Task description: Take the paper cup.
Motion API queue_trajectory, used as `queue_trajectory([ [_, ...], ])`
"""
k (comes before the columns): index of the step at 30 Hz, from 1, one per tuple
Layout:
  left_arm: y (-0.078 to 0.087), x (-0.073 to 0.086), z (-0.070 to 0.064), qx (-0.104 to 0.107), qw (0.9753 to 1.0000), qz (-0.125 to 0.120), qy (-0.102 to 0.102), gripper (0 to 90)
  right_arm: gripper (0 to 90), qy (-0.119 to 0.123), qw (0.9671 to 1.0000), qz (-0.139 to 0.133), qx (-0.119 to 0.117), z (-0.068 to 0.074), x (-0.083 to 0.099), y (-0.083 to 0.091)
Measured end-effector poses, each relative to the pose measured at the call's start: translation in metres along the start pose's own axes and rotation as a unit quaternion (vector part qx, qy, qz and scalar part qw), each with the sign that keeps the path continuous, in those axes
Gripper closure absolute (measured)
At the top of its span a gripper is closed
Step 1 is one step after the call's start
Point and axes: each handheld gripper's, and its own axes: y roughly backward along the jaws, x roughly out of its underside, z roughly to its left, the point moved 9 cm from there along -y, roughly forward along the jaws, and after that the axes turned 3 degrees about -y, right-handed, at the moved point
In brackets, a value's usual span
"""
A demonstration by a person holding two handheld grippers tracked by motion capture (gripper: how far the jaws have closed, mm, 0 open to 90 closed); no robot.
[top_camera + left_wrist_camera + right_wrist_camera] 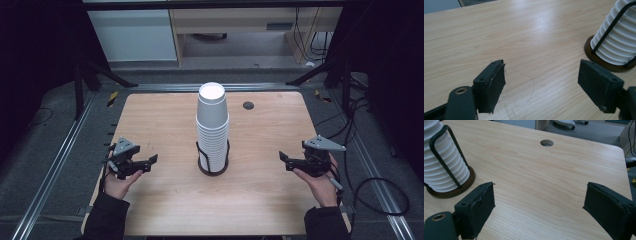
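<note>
So nearest the front edge of the light wooden bench (165, 200) you've got the person's two hands, each holding a gripper, one toward the left edge and one toward the right. The left gripper (148, 163) has its jaws spread wide with nothing between them, and you can see bare wood through the gap in the left gripper view. Same deal with the right gripper (285, 161): jaws wide apart, empty, hovering near the right edge.

Between them, roughly mid-bench, sits the tall stack of white ribbed paper cups (212, 125), upside down, nested in a round dark-brown base with a thin black wire holder (213, 167) running up the sides. Both grippers are well apart from it. Further back, near the far edge, there's a small round cable hole (248, 105).

My worry from here: that stack is tall and light, so a sideways bump could tip the whole thing. Also, pinching the top cup too hard will probably crush it, and tightly nested cups may lift as a clump.
</note>
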Motion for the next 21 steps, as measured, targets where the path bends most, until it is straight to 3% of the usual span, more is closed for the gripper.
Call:
queue_trajectory([
  [9,-0.003,0.003,-0.005,0.01,0.9998,0.009,-0.013,17.0,9.0,0.006,0.9996,-0.013,-0.024,0.014,-0.012,0.005],
  [14,-0.004,0.003,-0.009,0.019,0.9997,0.011,-0.014,16.6,9.1,0.022,0.9978,-0.038,-0.049,0.031,-0.038,0.012],
  [21,-0.006,0.004,-0.012,0.024,0.9994,0.017,-0.02,17.0,9.0,0.024,0.9945,-0.067,-0.077,0.046,-0.065,0.019],
])
